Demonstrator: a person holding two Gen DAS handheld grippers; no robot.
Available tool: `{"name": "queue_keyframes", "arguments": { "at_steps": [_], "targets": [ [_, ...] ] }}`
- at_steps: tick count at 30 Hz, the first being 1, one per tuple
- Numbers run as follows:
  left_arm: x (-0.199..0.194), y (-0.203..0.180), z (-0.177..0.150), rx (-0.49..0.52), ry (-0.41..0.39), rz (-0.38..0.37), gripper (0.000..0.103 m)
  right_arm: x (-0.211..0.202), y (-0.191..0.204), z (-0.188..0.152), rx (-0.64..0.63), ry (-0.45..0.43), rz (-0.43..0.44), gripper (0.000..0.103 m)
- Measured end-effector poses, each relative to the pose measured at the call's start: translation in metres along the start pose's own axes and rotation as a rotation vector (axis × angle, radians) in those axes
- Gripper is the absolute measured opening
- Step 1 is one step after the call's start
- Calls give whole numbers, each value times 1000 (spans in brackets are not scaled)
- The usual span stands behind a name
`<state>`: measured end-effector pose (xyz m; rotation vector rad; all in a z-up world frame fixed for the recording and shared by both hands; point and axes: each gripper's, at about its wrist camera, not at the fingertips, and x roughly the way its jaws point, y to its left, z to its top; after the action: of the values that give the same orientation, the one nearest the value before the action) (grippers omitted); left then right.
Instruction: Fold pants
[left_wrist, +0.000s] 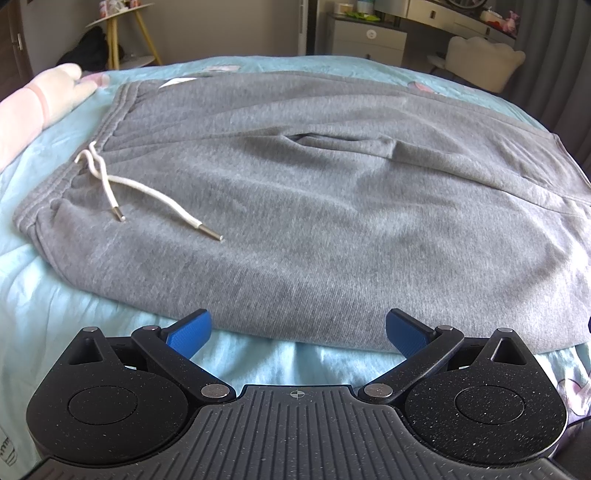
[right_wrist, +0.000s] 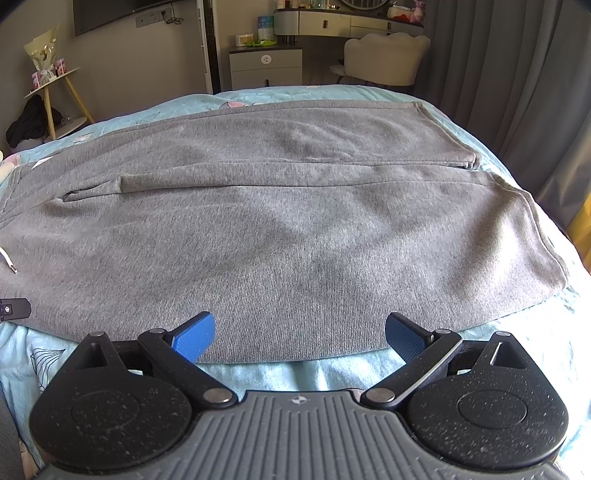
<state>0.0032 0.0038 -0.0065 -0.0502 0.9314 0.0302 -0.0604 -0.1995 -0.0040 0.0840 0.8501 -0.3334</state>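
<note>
In the left wrist view, the left gripper was held wide open and empty, the grey pants spread flat just beyond its fingers, presumably so the near edge could be pinched. In the right wrist view, the right gripper was likewise held spread with nothing between its pads, the pants lying ahead on the bed, probably for a matching grasp.

A light blue bedspread covers the bed right under the claws. Well beyond them, against the far wall, stands a grey nightstand, with a cream shell-backed chair to its right and grey curtains further right. Off to the far left is a yellow-legged side table, dark clothing heaped beside it.
</note>
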Motion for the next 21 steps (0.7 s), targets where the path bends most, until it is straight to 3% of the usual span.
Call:
{"name": "queue_keyframes", "arguments": {
  "at_steps": [21],
  "targets": [
    [1, -1, 2, 6, 13, -1, 103, 1, 1, 0, 8, 1, -1, 99]
  ]
}}
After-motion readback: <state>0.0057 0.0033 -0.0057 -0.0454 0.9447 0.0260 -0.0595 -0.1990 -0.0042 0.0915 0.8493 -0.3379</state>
